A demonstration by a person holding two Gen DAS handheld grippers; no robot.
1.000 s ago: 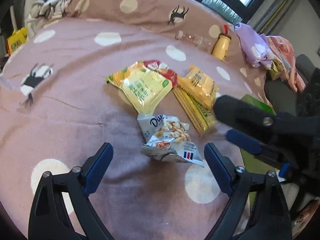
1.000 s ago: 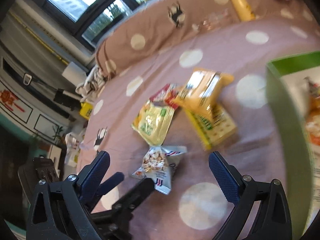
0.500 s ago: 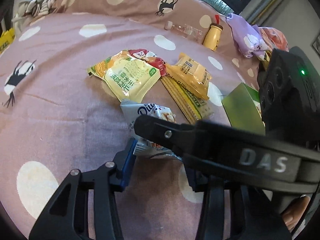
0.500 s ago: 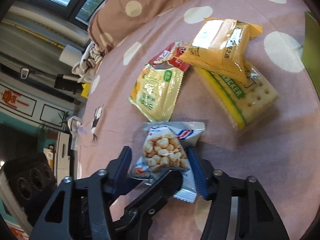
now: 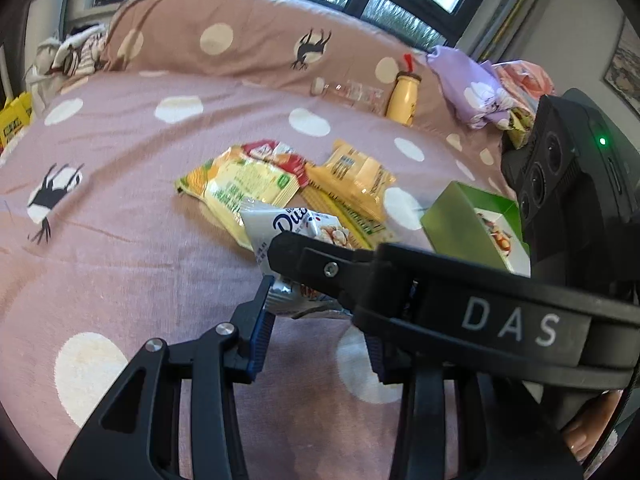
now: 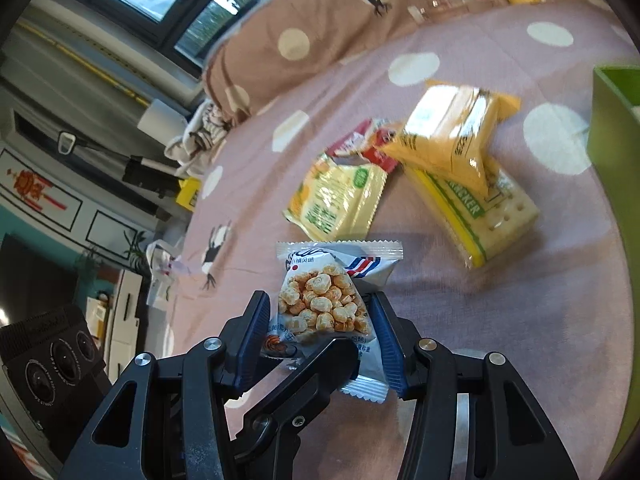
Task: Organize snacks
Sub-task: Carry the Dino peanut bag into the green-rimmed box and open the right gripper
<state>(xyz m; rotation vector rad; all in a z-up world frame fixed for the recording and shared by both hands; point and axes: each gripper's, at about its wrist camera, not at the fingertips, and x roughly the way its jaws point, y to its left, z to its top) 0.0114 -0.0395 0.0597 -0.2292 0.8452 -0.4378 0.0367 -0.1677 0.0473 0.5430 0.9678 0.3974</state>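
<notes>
**Operator:** Report the state of each gripper.

**Inspector:** The right gripper [image 6: 326, 332] has its jaws drawn in to a narrow gap. Both blue pads [image 6: 252, 336] press on the sides of the white snack packet [image 6: 328, 300]. The left gripper [image 5: 316, 320] is likewise narrowed. Its left blue pad [image 5: 262, 324] lies against the lower sealed edge of the same packet; its other pad is hidden behind the right gripper's black arm, which crosses the left wrist view. Contact on that side cannot be confirmed.

**Operator:** Describe the packet.

**Inspector:** White film with crimped seals top and bottom, a picture of round golden puffs on the front, a red-and-blue stripe at one upper corner, and dark blue lettering on the reverse face. It stands tilted between the pads, with its top seal uppermost.

**Operator:** Location?

**Inspector:** Over the mauve polka-dot bedspread [image 6: 460, 340], nearest the cameras. Beyond it lie the remaining snacks: a yellow-green packet [image 6: 340, 200], a red packet [image 6: 368, 140] partly under that one, an orange-yellow packet [image 6: 452, 132] resting on a cracker pack [image 6: 480, 216]. A green box [image 5: 460, 224] sits to the right of the group.
</notes>
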